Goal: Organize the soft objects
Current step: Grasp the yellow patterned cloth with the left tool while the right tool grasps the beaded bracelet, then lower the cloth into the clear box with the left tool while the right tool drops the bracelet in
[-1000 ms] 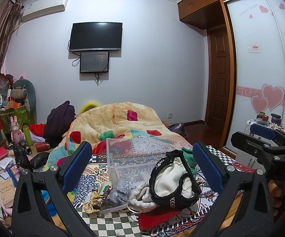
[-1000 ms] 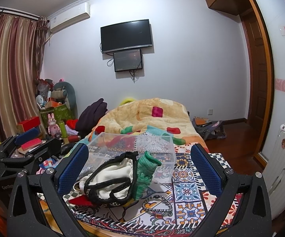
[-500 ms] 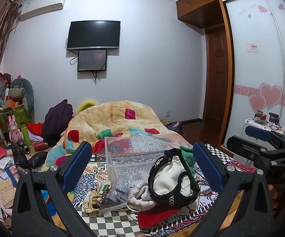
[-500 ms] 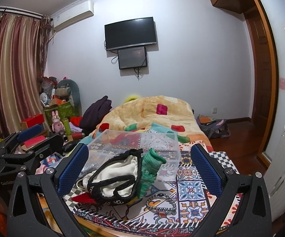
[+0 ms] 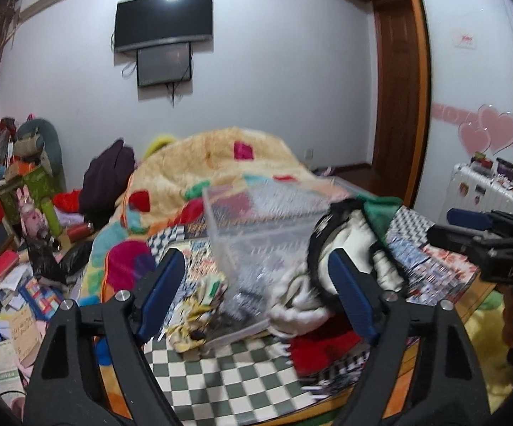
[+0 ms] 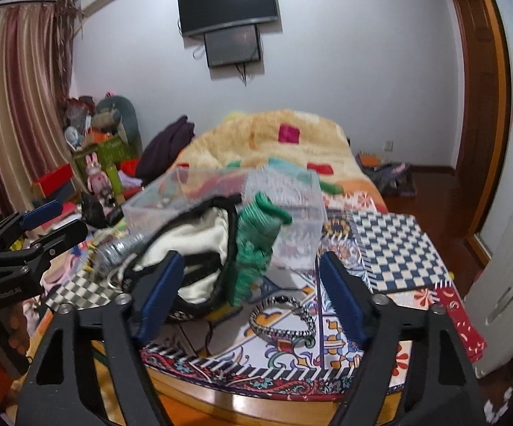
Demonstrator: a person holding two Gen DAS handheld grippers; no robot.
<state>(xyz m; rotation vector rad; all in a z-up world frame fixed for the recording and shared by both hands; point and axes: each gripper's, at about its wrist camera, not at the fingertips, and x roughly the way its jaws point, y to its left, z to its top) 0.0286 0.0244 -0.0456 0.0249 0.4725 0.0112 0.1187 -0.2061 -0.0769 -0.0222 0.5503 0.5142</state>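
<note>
We hover both grippers, left (image 5: 256,294) and right (image 6: 251,293), jaws apart and empty. The soft pile (image 6: 199,245) sits on the tabletop (image 6: 394,245) against the bin (image 6: 292,195); nothing looks sorted yet.

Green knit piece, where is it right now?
Right wrist view, centre: the green knit piece drapes against the clear plastic bin, just right of the cream garment, beyond the open right tongs.

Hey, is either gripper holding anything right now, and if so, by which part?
Nothing is held. The left gripper and right gripper are both open, short of the cream garment and clear bin.
</note>
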